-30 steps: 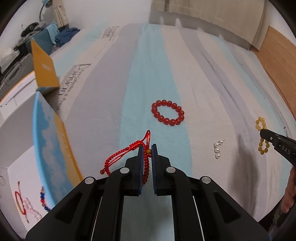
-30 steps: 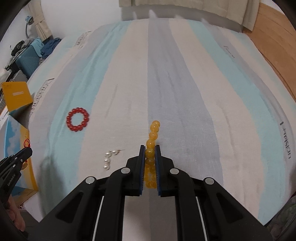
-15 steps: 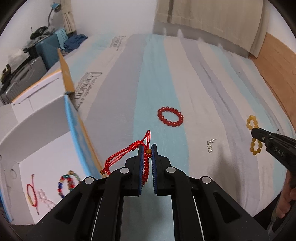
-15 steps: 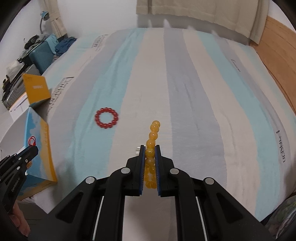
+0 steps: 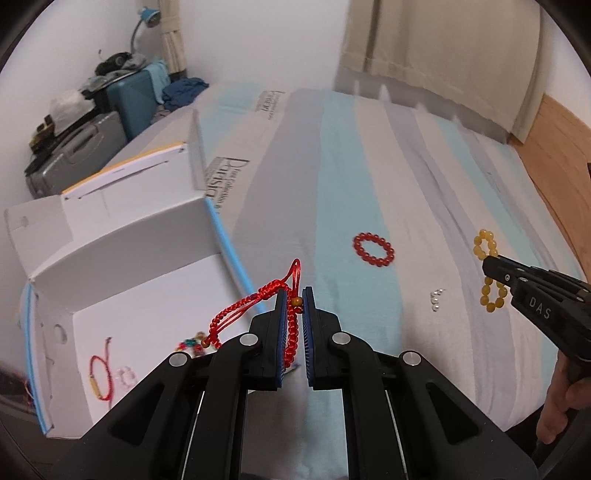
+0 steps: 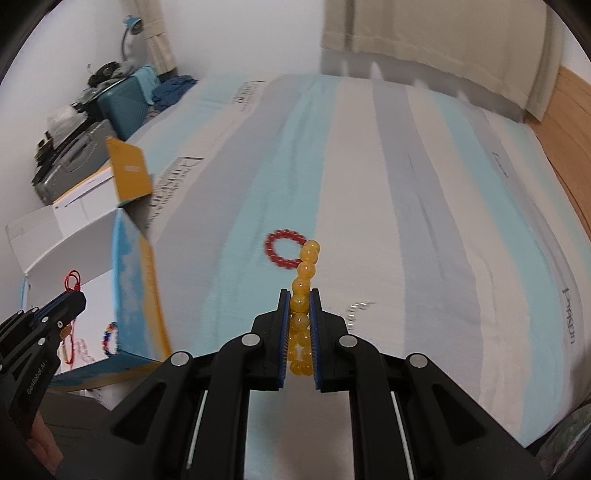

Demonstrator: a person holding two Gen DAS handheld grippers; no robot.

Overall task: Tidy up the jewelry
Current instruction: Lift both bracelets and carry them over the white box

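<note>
My left gripper [image 5: 294,295] is shut on a red braided cord bracelet [image 5: 258,299], whose loops hang out to the left above the edge of an open white box [image 5: 122,266]. Inside the box lie a red cord bracelet [image 5: 99,373], a pale bead bracelet [image 5: 125,374] and a multicoloured bead bracelet [image 5: 190,341]. My right gripper [image 6: 299,295] is shut on a yellow bead bracelet [image 6: 304,273], also seen as the yellow bead bracelet [image 5: 487,273] in the left wrist view. A red bead bracelet [image 5: 373,249] and a small pearl piece [image 5: 436,297] lie on the striped bed sheet [image 5: 332,166].
The box's blue and orange outer wall [image 6: 136,280] stands at the bed's left edge. Suitcases [image 5: 92,144] and clothes are piled by the far left wall, a blue lamp [image 5: 147,18] above them. A wooden headboard [image 5: 554,147] runs along the right. A person's hand [image 5: 557,410] grips the right tool.
Both grippers have risen and moved left toward the box, each still holding its bracelet. The box's inside and its contents have come into fuller view.
</note>
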